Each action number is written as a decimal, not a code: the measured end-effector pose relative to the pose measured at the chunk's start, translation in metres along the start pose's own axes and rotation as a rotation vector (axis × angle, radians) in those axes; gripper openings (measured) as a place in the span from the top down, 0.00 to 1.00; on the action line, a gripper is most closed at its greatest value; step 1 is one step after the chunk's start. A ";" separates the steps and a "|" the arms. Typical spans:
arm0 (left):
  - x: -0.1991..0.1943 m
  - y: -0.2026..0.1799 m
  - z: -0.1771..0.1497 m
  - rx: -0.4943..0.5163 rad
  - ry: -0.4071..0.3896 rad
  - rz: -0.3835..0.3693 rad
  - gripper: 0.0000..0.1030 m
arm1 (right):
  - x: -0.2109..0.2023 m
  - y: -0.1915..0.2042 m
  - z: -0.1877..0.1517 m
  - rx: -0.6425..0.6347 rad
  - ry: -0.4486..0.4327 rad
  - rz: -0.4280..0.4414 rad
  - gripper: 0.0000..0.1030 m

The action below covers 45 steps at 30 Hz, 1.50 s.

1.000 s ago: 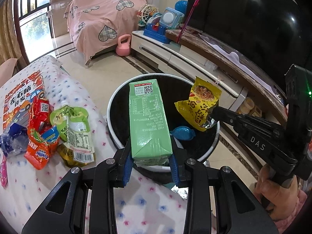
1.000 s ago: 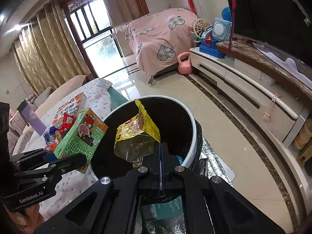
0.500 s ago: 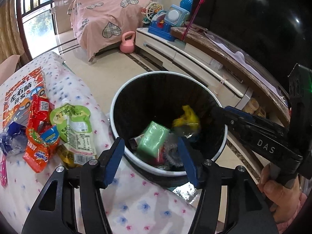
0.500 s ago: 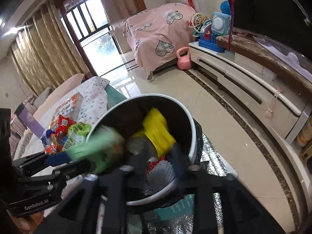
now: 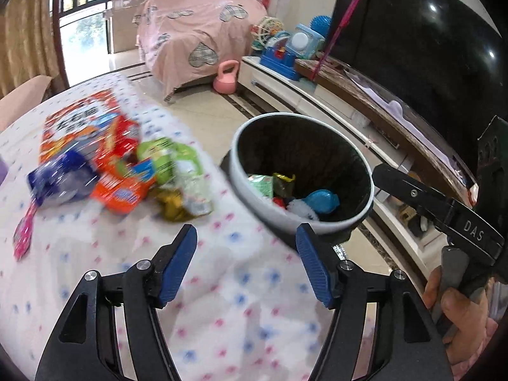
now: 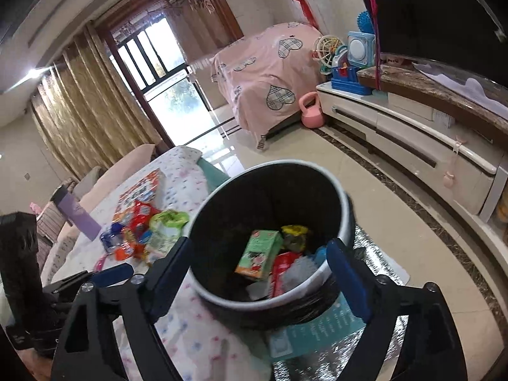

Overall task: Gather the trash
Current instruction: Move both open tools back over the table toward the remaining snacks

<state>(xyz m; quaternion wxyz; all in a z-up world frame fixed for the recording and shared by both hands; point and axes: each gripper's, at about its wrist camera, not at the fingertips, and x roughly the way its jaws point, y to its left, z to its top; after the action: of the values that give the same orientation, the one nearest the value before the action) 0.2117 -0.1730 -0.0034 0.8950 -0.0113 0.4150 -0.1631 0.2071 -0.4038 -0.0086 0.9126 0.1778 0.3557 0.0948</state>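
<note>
While your left gripper [image 5: 246,262] hovers over the dotted cloth worktop [image 5: 222,301], fingers spread and empty, crinkly wrappers [image 5: 127,174] lie ahead to their left and the round bin [image 5: 349,219] ahead right. Only your right gripper [image 6: 258,265], fingers also spread and empty, shows the green carton [image 6: 260,254] inside, beyond them.
</note>
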 end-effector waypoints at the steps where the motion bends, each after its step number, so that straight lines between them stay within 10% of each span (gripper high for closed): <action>1: -0.004 0.006 -0.004 -0.010 -0.004 0.007 0.35 | -0.001 0.006 -0.004 -0.002 0.000 0.009 0.10; 23: -0.053 0.139 -0.083 -0.289 -0.002 0.111 0.32 | 0.035 0.122 -0.068 -0.131 0.128 0.151 0.07; 45: -0.045 0.225 -0.046 -0.328 -0.005 0.246 0.32 | 0.084 0.184 -0.045 -0.283 0.146 0.192 0.07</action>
<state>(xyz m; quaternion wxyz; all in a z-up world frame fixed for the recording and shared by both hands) 0.2141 0.0589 -0.0358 0.8953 -0.1066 0.4322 0.0172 0.2291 -0.1977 -0.0185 0.8871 0.0734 0.3854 0.2432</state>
